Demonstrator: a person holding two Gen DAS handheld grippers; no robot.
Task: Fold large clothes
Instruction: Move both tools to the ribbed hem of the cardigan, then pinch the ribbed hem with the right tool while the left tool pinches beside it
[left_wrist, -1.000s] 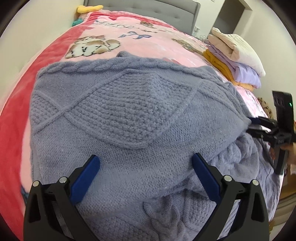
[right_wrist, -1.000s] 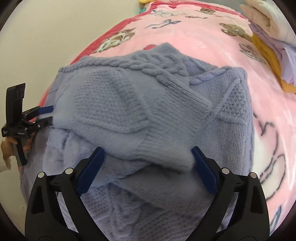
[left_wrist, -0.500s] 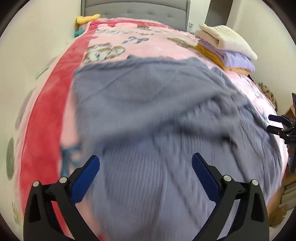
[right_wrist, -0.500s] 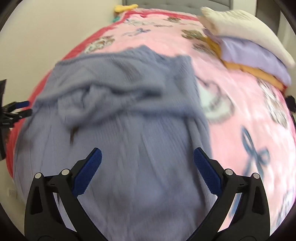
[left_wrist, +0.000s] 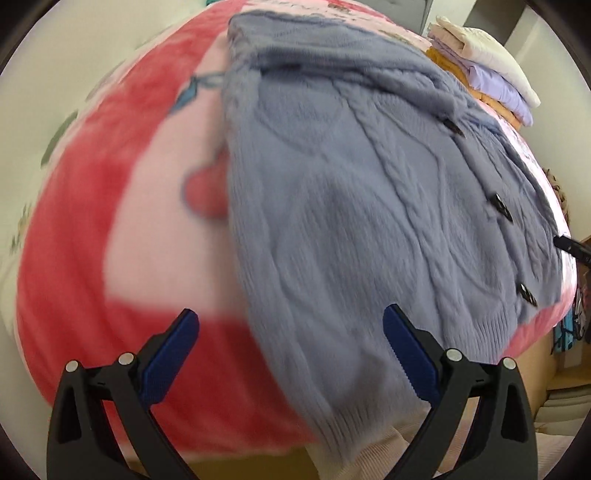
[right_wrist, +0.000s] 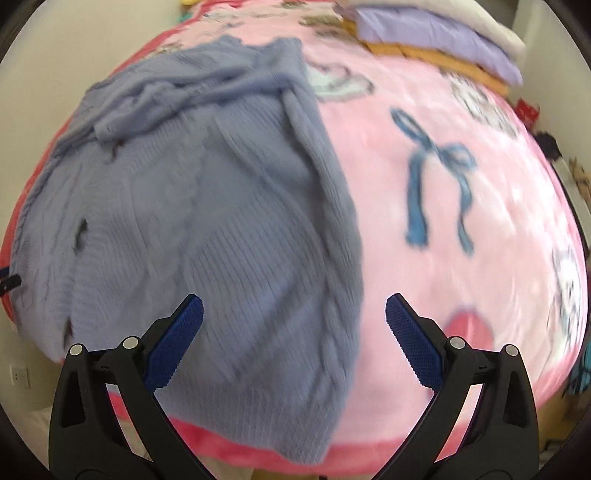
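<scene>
Lavender-blue cable knit: one cardigan (left_wrist: 369, 206), spread over one pink and red fleece blanket (left_wrist: 122, 206) on a bed, hem drooping past the near edge at 6 o'clock. Three dark toggle buttons counted in the left wrist view, strung along the cardigan's front edge from 1 toward 4 o'clock. Upper part of the garment bunched in loose folds toward 11 o'clock in the right wrist view (right_wrist: 207, 206). One blue bow print (right_wrist: 436, 173) on bare blanket at 2 o'clock there, well apart from the knit. One stack of folded clothes (left_wrist: 491, 74) at 1 o'clock, far across the bed: cream on top, lilac under it, orange beneath.

Two grippers, both with blue-padded fingers spread wide and clasping nothing. Left gripper (left_wrist: 291, 350) poised over the near bed edge, one finger (left_wrist: 170, 354) above red blanket, the other over the hanging hem; contact with the knit impossible to judge through the blur. Right gripper (right_wrist: 295, 339) likewise wide apart, one finger (right_wrist: 177, 339) above the cardigan's right side, the other above pink blanket. Both aimed forward and down across the bed. Only a dark sliver of the opposite tool at the frame edge in each view. Much motion blur throughout.
</scene>
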